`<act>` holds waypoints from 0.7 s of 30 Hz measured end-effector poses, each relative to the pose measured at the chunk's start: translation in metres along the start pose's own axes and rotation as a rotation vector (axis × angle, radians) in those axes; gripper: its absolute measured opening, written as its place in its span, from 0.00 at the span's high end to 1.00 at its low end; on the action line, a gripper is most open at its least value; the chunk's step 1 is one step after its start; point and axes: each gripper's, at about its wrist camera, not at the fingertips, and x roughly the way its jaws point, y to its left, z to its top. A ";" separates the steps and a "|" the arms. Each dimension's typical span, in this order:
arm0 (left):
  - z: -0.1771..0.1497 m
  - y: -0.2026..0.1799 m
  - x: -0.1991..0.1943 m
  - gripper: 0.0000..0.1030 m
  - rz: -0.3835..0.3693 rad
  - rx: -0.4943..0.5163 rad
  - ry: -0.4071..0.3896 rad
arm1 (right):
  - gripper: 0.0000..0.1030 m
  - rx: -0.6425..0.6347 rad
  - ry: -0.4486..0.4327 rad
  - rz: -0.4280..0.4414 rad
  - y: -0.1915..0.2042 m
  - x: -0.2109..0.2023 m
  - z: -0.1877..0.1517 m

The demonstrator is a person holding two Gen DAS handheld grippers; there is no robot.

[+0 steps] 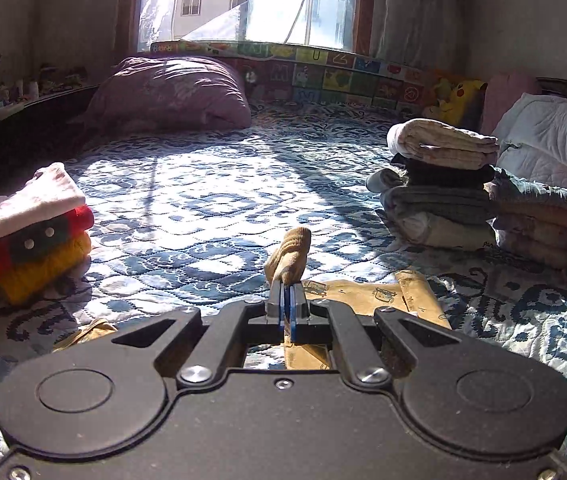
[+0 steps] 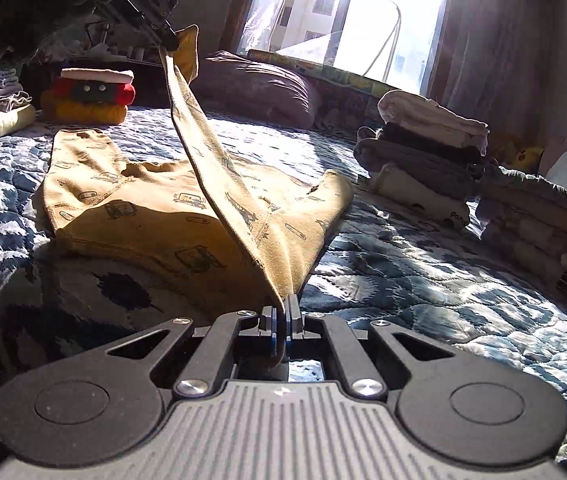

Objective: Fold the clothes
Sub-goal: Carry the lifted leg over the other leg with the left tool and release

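A tan garment (image 2: 131,208) printed with small vehicles lies partly spread on the blue patterned bed quilt (image 2: 403,264). My right gripper (image 2: 286,304) is shut on one edge of it, low near the quilt. My left gripper (image 2: 169,42) is raised at the upper left of the right wrist view, shut on the other end, so a strip of cloth stretches taut between the two. In the left wrist view the left gripper (image 1: 286,294) pinches a ribbed tan cuff (image 1: 289,254) that sticks up past the pads, with more tan cloth (image 1: 379,294) below.
Folded stacks stand on the quilt: a red, yellow and white pile (image 1: 31,232) at left, a taller grey and cream pile (image 1: 443,184) at right, more piles (image 1: 539,224) beside it. A purple pillow (image 1: 171,92) and a window (image 1: 243,0) lie ahead.
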 end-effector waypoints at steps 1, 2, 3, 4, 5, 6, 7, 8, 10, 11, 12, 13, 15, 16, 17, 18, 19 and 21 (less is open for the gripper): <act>-0.004 0.006 0.002 0.98 0.006 -0.007 0.009 | 0.95 -0.022 -0.001 0.007 0.004 0.000 0.000; -0.007 0.011 0.003 0.98 0.012 -0.014 0.019 | 0.95 -0.044 -0.001 0.014 0.008 0.000 0.001; -0.012 0.016 0.005 0.98 0.019 -0.018 0.033 | 0.95 -0.071 0.006 0.016 0.013 0.001 0.000; -0.017 0.020 0.007 0.98 0.027 -0.021 0.047 | 0.94 -0.084 0.010 0.015 0.015 0.002 0.000; -0.022 0.023 0.008 0.98 0.029 -0.024 0.055 | 0.94 -0.096 0.012 0.014 0.016 0.002 0.000; -0.025 0.025 0.009 0.98 0.029 -0.029 0.057 | 0.94 -0.106 0.014 0.014 0.018 0.002 -0.001; -0.028 0.026 0.009 0.98 0.028 -0.034 0.058 | 0.94 -0.109 0.015 0.018 0.018 0.002 0.000; -0.029 0.027 0.009 0.98 0.026 -0.037 0.057 | 0.94 -0.112 0.016 0.021 0.018 0.001 0.000; -0.029 0.028 0.006 0.98 0.009 -0.050 0.040 | 0.94 -0.111 0.016 0.027 0.018 0.001 -0.001; -0.027 0.028 0.002 0.98 -0.002 -0.054 0.020 | 0.94 -0.113 0.020 0.025 0.018 0.001 -0.001; -0.025 0.028 -0.002 0.98 -0.012 -0.058 0.001 | 0.94 -0.113 0.024 0.024 0.018 0.000 -0.002; -0.023 0.028 -0.005 0.98 -0.017 -0.063 -0.014 | 0.93 -0.106 0.028 0.028 0.017 -0.001 -0.002; -0.023 0.029 -0.006 0.98 -0.023 -0.062 -0.024 | 0.85 -0.097 0.024 0.042 0.015 -0.006 -0.001; -0.025 0.029 -0.004 0.98 -0.017 -0.056 -0.020 | 0.74 -0.095 0.020 0.063 0.014 -0.011 -0.002; -0.029 0.030 0.000 0.98 -0.009 -0.052 -0.007 | 0.66 -0.092 0.016 0.084 0.013 -0.016 -0.002; -0.032 0.032 0.004 0.98 0.000 -0.049 0.005 | 0.65 -0.088 0.007 0.102 0.011 -0.022 -0.002; -0.036 0.035 0.005 0.98 0.003 -0.060 0.009 | 0.65 -0.084 -0.002 0.120 0.010 -0.027 -0.002; -0.043 0.040 0.008 0.98 0.005 -0.082 0.011 | 0.65 -0.076 -0.019 0.155 0.007 -0.039 -0.003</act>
